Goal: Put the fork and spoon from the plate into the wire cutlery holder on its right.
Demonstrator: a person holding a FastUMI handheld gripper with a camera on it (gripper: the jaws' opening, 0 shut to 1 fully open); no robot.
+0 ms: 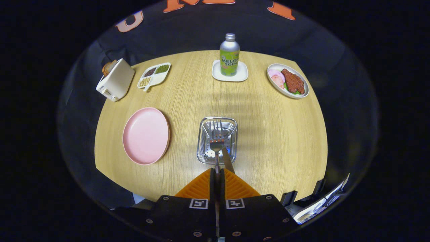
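My gripper [217, 173] is shut on the thin handle of a metal fork [216, 143], which sticks out ahead of the orange fingers [201, 185]. The fork's head and tines hang over the inside of the wire cutlery holder [202, 143], which stands just beyond the fingertips on the wooden table. A second metal handle, the spoon [228, 160], leans out of the holder's near right side. I cannot tell whether the fork touches the holder. The pink plate [146, 135] lies to the left of the holder with nothing on it.
At the far side of the table [268, 134] a soda bottle [229, 55] stands on a white coaster. A plate of meat [288, 80] is far right; a divided tray of beans [154, 75] and a white toaster [116, 80] are far left.
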